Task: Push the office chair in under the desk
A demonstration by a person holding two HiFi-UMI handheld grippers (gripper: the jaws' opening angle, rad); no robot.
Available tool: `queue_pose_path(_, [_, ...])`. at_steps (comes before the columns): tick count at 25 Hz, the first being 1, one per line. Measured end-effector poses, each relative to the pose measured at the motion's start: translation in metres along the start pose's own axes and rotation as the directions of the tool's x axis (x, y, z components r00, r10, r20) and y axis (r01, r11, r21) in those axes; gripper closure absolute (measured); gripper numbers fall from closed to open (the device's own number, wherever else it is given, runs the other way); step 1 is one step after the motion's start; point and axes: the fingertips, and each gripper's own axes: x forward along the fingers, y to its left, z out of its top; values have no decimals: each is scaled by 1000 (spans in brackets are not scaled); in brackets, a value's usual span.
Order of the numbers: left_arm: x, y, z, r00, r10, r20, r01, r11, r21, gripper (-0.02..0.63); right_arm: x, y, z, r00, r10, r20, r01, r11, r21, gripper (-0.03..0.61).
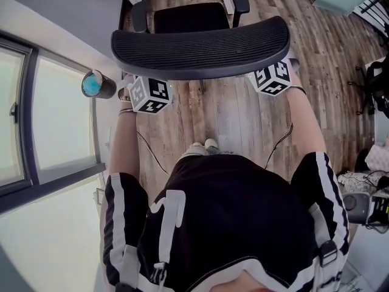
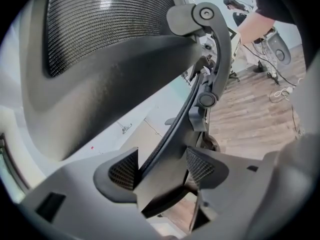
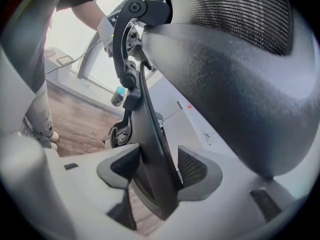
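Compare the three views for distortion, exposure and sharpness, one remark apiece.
Head view: the wide lens bows the window frame and floorboards; the panes are washed out, the headrest crisp. Left gripper view: fisheye circle with dark corners, glare on the headrest's mesh, the backrest frame soft between the jaws. Right gripper view: same dark corners, bright window blown out behind.

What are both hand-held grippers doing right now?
Left hand-held gripper: closed on the chair back frame.
Right hand-held gripper: closed on the chair back frame.
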Motion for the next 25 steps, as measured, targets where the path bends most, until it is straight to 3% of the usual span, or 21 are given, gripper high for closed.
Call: queue_pose_path(25, [32,29,-12,998,-34,-46,32,999,-26,305,37,-22,3,1000,-22,-16,22,999,36,337])
